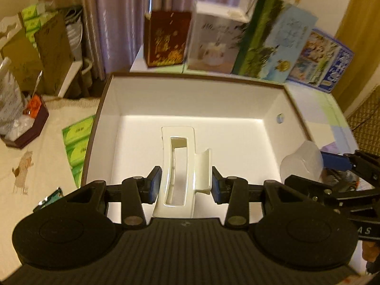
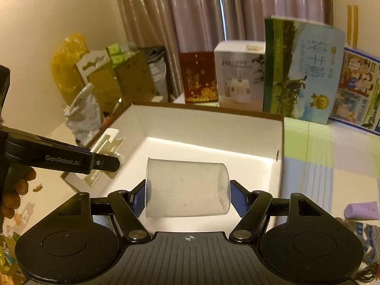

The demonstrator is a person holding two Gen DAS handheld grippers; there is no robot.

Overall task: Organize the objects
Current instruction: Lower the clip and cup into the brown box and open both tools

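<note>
**Both grippers loaded, over the box**

Curtained corner behind, with printed cartons [image 1: 209, 35] standing along the back of the table [image 2: 332, 166]; mid-ground is a large open white cardboard box with a brown rim [image 1: 190, 76], interior bare so far.

Left gripper [image 1: 184, 185] is clamped on a cream plastic claw hair clip [image 1: 177, 166], pads pressing both of its sides, jaws fairly narrow. Clip hangs over the box floor, near the front wall.

Right gripper [image 2: 187, 199] is closed on a clear plastic cup [image 2: 187, 187] lying sideways, one pad on the mouth end, one on the base, jaws roughly half open. Gripping end to end likely avoids crushing the thin wall. Cup is also above the box interior.

Both point steeply down into the box, so I'd judge a drop-in is next. A lilac tube [image 2: 361, 210] lies outside on the right, not yet sorted.
</note>
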